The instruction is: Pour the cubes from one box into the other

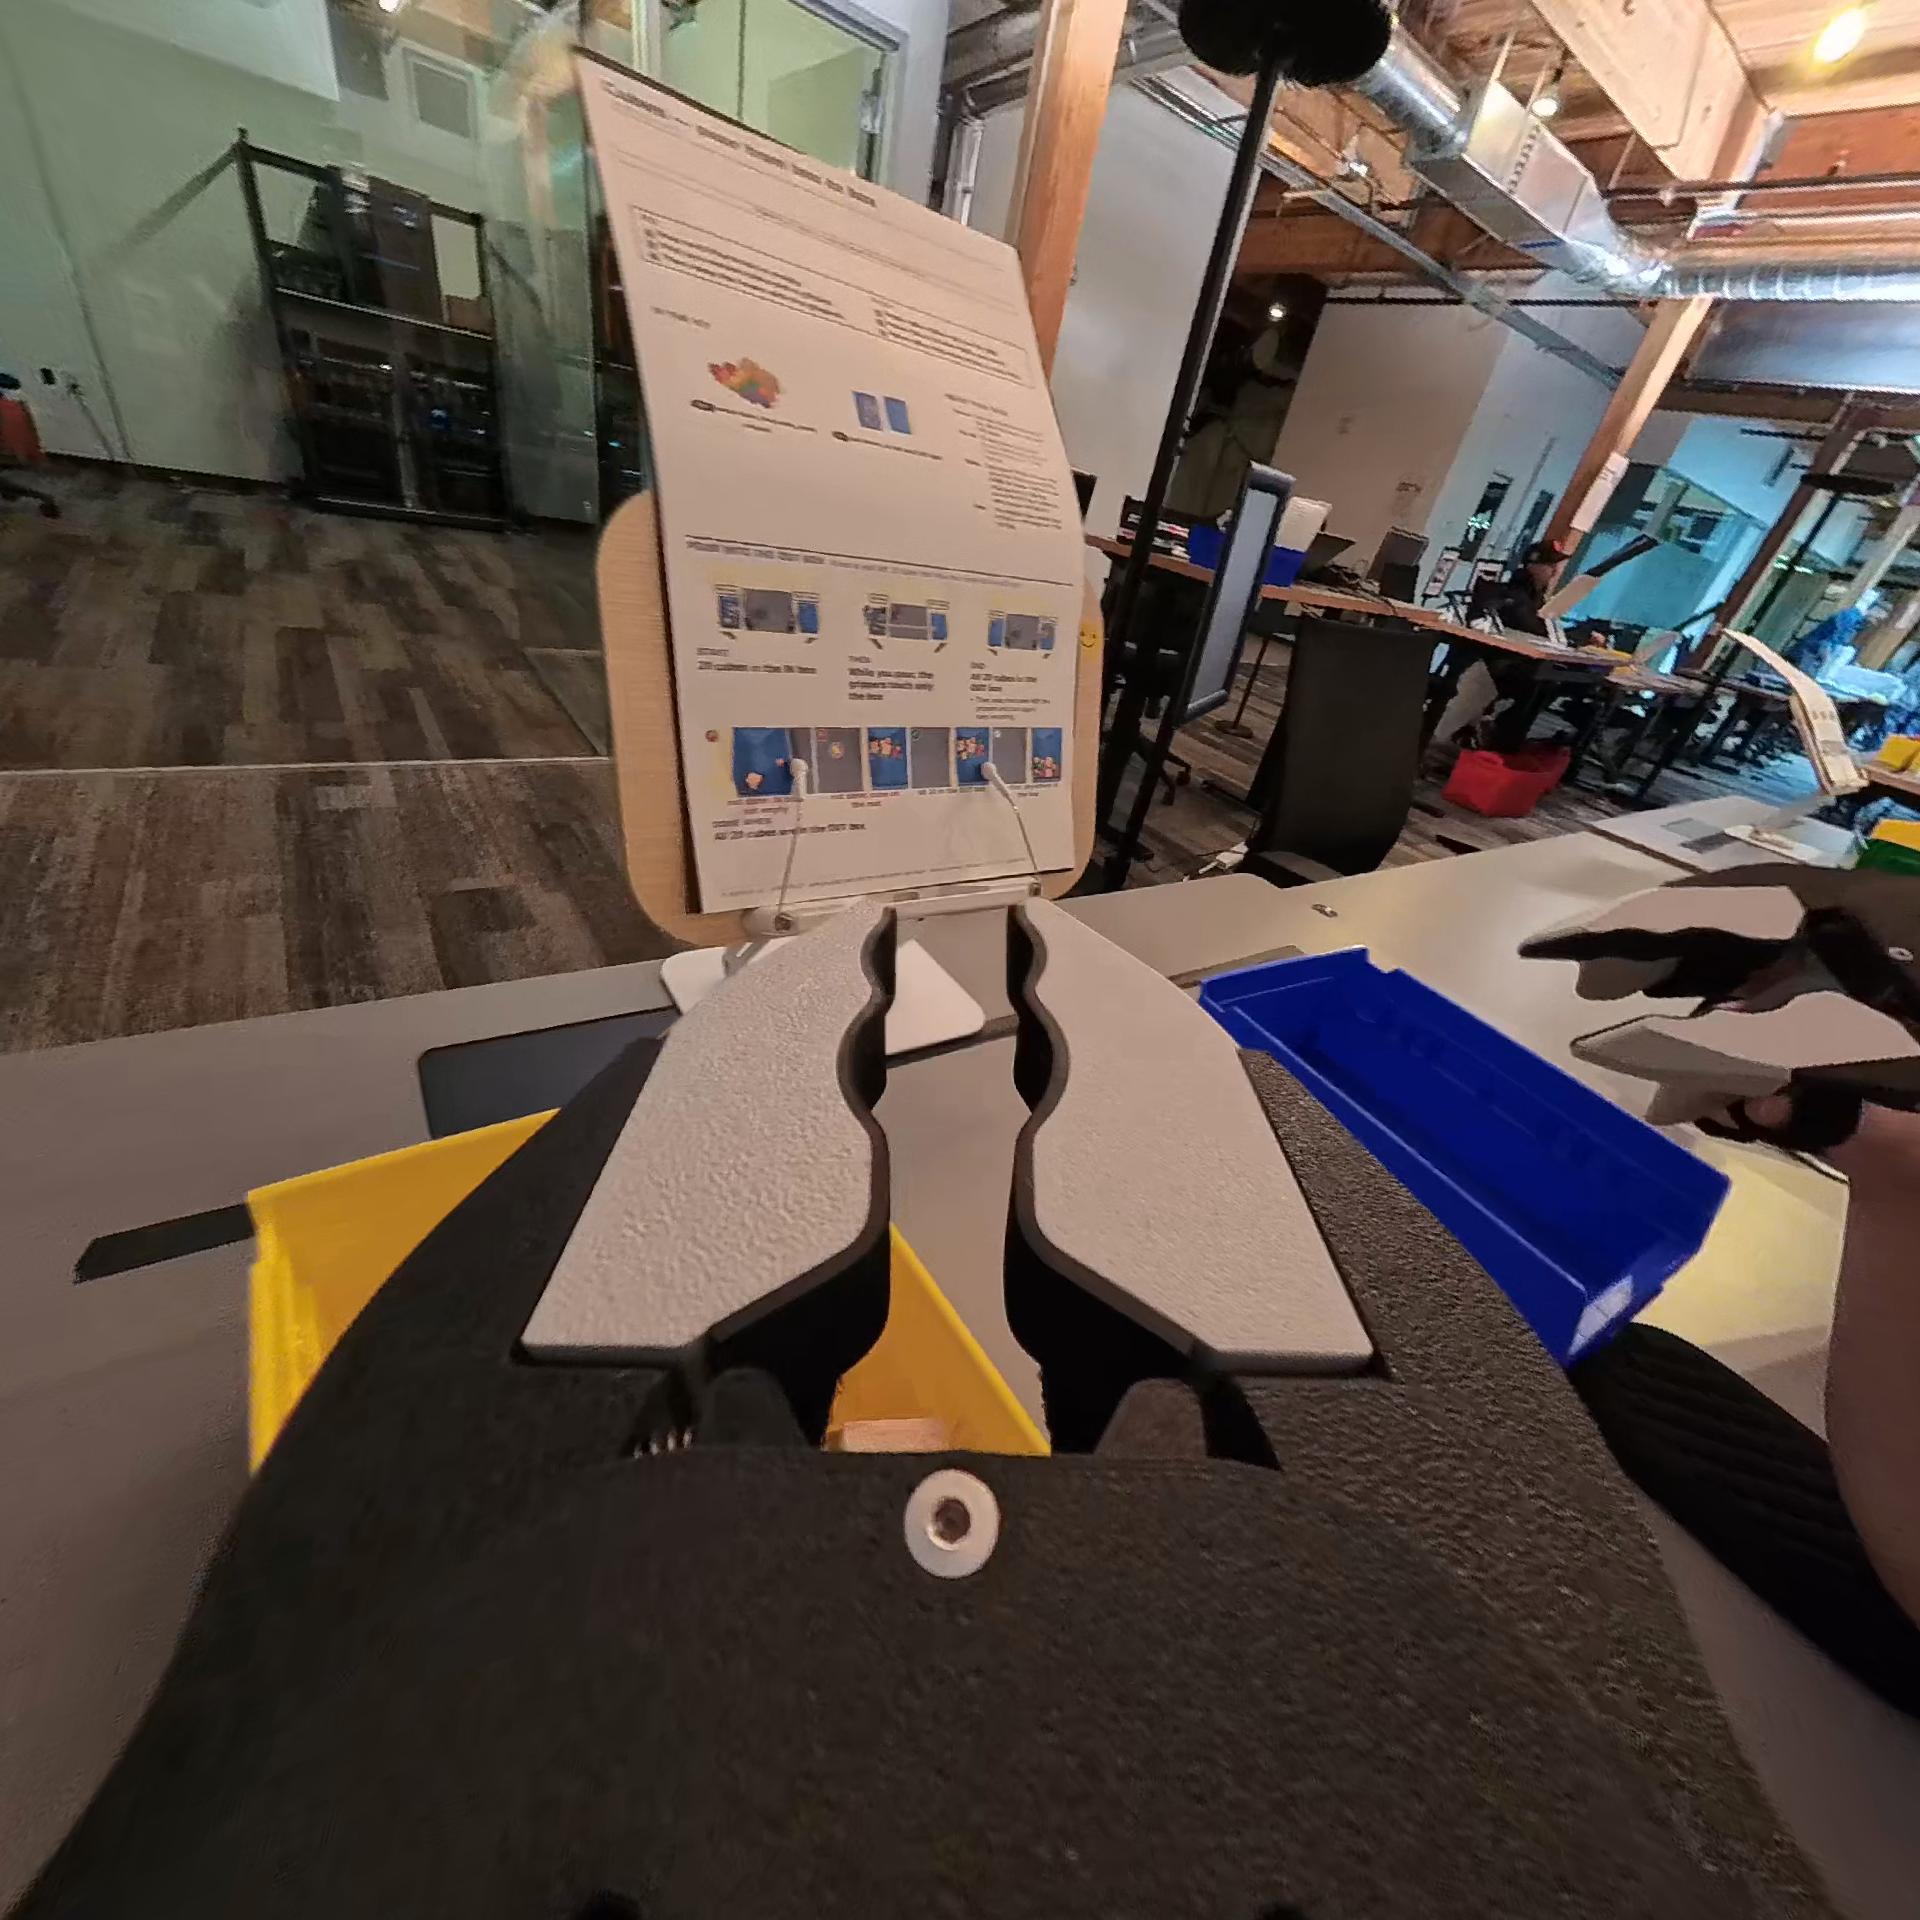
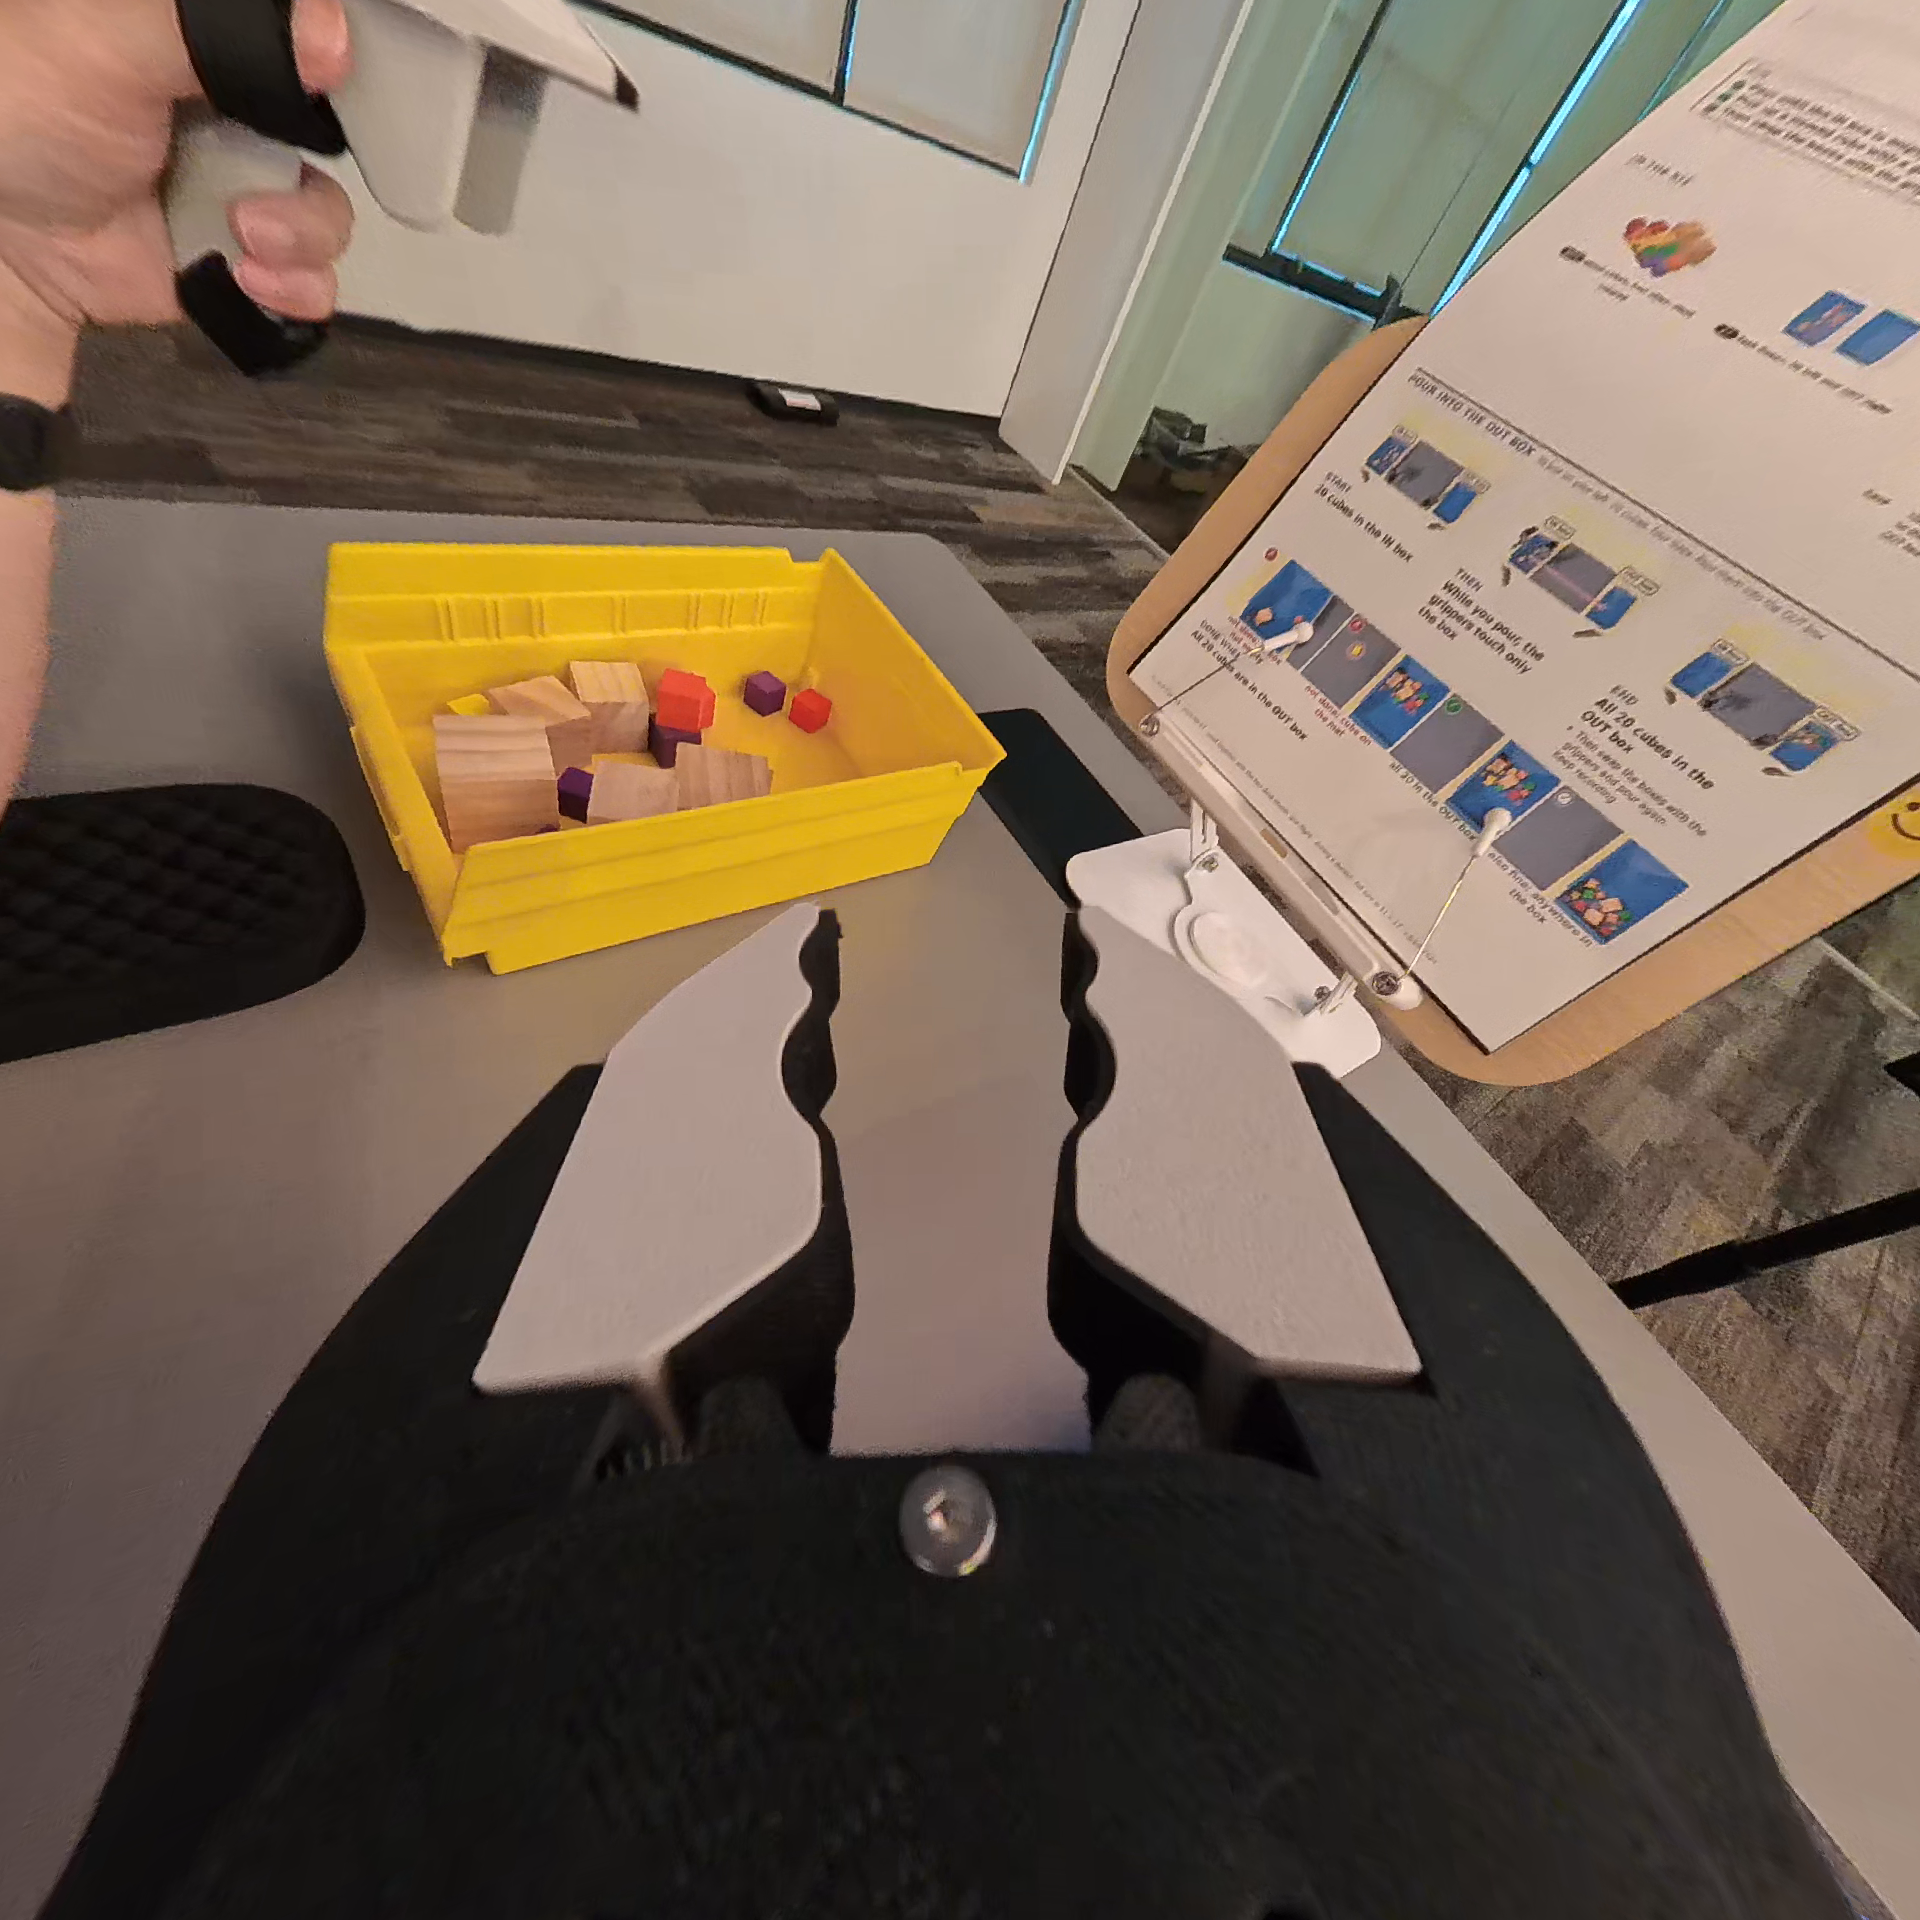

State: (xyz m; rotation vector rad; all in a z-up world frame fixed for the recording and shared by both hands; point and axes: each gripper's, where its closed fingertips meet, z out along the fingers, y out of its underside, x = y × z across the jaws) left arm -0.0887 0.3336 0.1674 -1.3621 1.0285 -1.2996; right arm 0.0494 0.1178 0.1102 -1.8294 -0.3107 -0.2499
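A yellow box (image 2: 707, 862) stands on the grey table and holds several cubes: plain wooden ones (image 2: 499, 774), red ones (image 2: 684, 698) and purple ones (image 2: 764, 691). My left gripper (image 1: 951, 935) is open and empty above this yellow box (image 1: 301, 1299), which it mostly hides. A blue box (image 1: 1455, 1122) lies to its right and looks empty. My right gripper (image 2: 951, 925) is open and empty above bare table, to the right of the yellow box. It also shows in the left wrist view (image 1: 1558, 997), beyond the blue box.
An instruction sheet on a wooden board with a white stand (image 1: 852, 582) rises at the table's far edge (image 2: 1558, 665). A dark mat (image 1: 520, 1070) lies under the boxes. A black padded rest (image 2: 156, 904) lies left of the yellow box. A hand (image 2: 94, 156) holds the left gripper's handle.
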